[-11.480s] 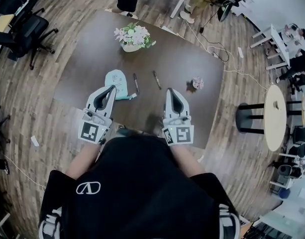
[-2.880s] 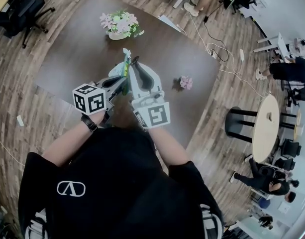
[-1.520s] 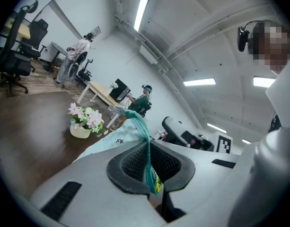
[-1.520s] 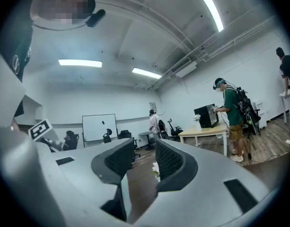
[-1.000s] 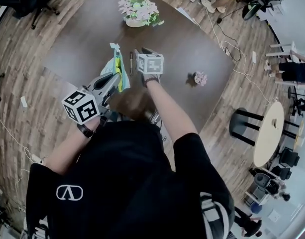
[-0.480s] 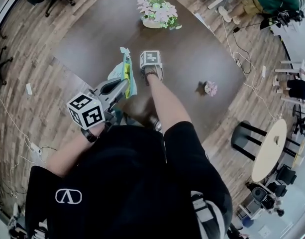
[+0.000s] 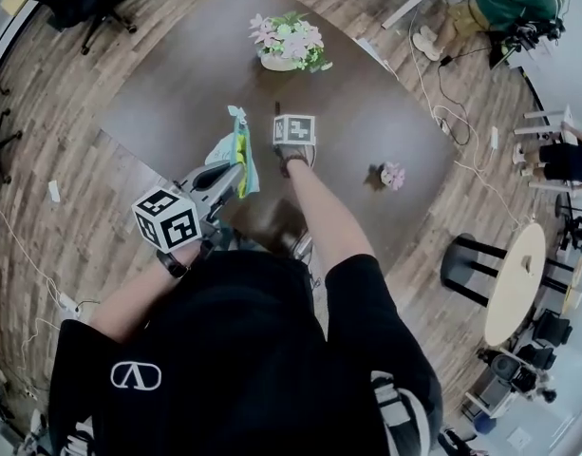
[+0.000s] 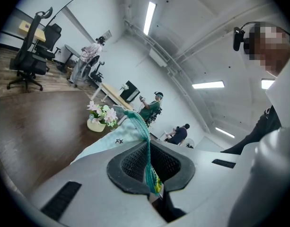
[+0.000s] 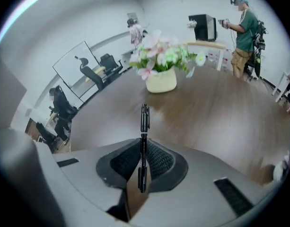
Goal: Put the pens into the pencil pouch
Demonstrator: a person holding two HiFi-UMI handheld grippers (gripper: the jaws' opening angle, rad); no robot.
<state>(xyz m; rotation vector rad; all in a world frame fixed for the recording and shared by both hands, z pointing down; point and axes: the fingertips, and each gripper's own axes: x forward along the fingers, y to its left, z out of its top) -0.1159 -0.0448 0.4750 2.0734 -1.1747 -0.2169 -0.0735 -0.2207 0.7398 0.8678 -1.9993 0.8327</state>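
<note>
The left gripper point(image 8: 152, 176) has its jaws pressed together on the zip edge of a mint-green soft fabric pencil pouch point(image 8: 117, 137), which it holds up off the dark brown wooden table point(image 7: 177, 74); the pouch hangs limp from that pinch. A yellow strip shows at the pinched edge, though what it is cannot be told. The right gripper point(image 9: 142, 169) is tipped down at the table, its jaws have just been closing, and a slim black plastic pen point(image 9: 144, 126) stands between its pads, clamped near its rear end with most of the barrel sticking out ahead toward a cream pot of pink and white flowers point(image 9: 161, 77). In the head view the marker cube hides this grip, so whether the pen is clear of the table cannot be told. The pen is probably light and stiff, with a smooth round barrel that could swivel or slip in a pinch so close to one end; a hold nearer the middle would likely steady it. The pouch is soft and floppy, so its mouth will tend to sag shut, and gripping one lip of the zip looks like the right place to keep it open for the pen tip.
</note>
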